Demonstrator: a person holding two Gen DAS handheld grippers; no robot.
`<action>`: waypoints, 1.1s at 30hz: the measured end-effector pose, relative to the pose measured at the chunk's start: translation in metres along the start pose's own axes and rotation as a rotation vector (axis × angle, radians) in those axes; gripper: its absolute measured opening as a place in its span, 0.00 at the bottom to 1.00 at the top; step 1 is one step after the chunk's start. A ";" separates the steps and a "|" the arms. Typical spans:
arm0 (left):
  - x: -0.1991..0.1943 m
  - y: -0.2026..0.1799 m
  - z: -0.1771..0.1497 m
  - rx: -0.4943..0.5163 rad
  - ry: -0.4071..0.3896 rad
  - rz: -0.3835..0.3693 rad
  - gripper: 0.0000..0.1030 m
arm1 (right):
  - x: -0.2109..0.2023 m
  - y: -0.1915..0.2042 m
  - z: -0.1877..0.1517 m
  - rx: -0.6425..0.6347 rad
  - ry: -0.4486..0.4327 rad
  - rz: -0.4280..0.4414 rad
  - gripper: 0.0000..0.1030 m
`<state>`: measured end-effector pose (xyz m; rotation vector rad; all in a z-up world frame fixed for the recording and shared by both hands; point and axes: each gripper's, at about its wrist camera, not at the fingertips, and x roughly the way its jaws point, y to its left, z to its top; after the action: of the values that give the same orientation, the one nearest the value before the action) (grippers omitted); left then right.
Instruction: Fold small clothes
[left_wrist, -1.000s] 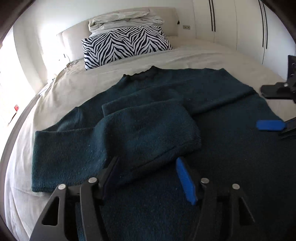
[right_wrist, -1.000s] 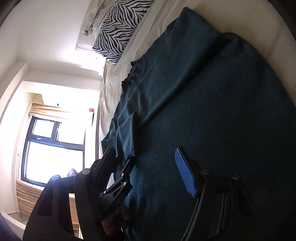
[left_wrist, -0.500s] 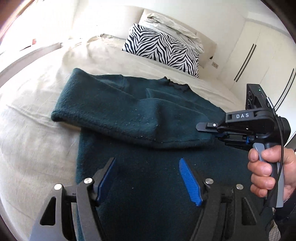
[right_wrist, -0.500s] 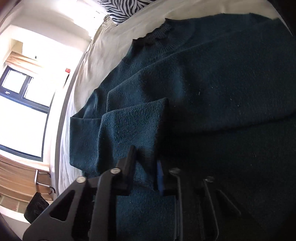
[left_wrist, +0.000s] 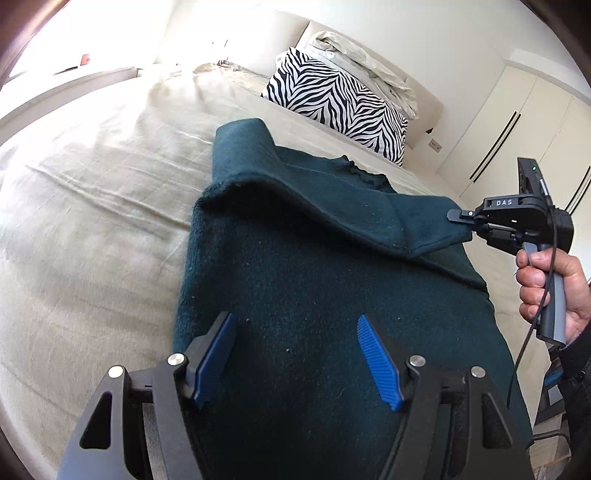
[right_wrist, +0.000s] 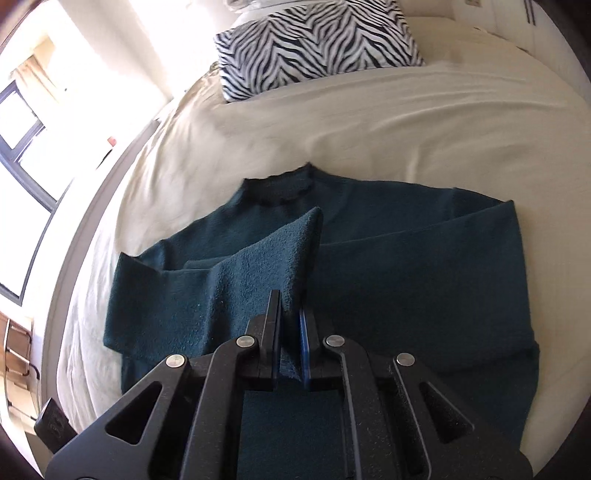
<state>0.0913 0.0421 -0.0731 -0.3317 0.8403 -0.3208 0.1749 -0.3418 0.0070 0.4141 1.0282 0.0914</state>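
Note:
A dark teal sweater (left_wrist: 314, 295) lies on a beige bed, neck toward the pillow; it also shows in the right wrist view (right_wrist: 406, 280). My right gripper (right_wrist: 290, 325) is shut on the sleeve cuff (right_wrist: 266, 266) and holds it lifted over the sweater's body; the left wrist view shows that gripper (left_wrist: 458, 218) pinching the cuff (left_wrist: 424, 229). My left gripper (left_wrist: 295, 354) is open and empty, low over the sweater's lower left part.
A zebra-striped pillow (left_wrist: 340, 103) and a folded pale blanket (left_wrist: 362, 51) sit at the headboard. The beige sheet (left_wrist: 92, 206) spreads to the left. White wardrobe doors (left_wrist: 517, 129) stand at the right. A window (right_wrist: 22, 122) is at the left.
My right gripper closed on the sleeve cuff and lifted it, pulling the sleeve across the sweater's body. My left gripper swung left to the sweater's side edge and stayed open.

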 end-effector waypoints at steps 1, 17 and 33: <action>0.000 0.000 -0.001 -0.002 0.000 -0.001 0.69 | 0.000 -0.016 0.001 0.021 0.006 -0.007 0.07; -0.024 0.019 0.054 -0.094 -0.081 -0.046 0.68 | 0.039 -0.054 -0.003 0.064 0.028 -0.017 0.07; 0.045 0.038 0.152 -0.083 -0.013 -0.028 0.40 | 0.047 -0.069 -0.011 0.099 0.035 0.001 0.07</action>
<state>0.2417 0.0828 -0.0238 -0.4227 0.8387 -0.3101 0.1818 -0.3894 -0.0625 0.5044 1.0694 0.0491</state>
